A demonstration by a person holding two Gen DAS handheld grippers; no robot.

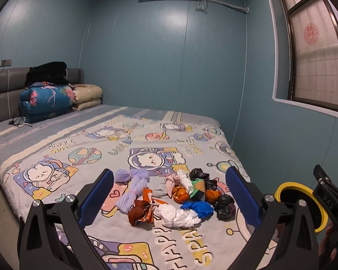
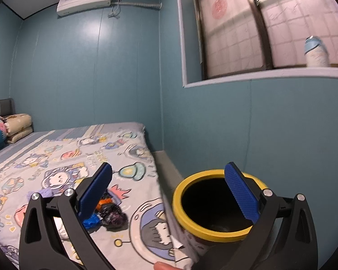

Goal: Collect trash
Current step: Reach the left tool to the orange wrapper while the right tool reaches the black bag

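A pile of trash [image 1: 178, 198] lies on the cartoon-print bed sheet [image 1: 124, 148]: lilac mesh [image 1: 130, 186], orange wrappers [image 1: 142, 211], white crumpled paper [image 1: 178, 218], a blue wad [image 1: 198, 208], and black bags [image 1: 224, 207]. My left gripper [image 1: 169, 193] is open and empty, above and in front of the pile. A yellow-rimmed bin [image 2: 214, 204] stands beside the bed on the right, dark inside; it also shows in the left wrist view [image 1: 302, 204]. My right gripper [image 2: 169, 191] is open and empty, over the bed edge and the bin's rim. Black bags [image 2: 112, 216] show behind its left finger.
Folded quilts [image 1: 47, 101] and black clothing [image 1: 47, 74] sit at the headboard. Blue walls close the far and right sides. A window sill [image 2: 270, 74] holds a bottle [image 2: 315, 51]. A narrow floor strip [image 2: 169, 166] runs between bed and wall.
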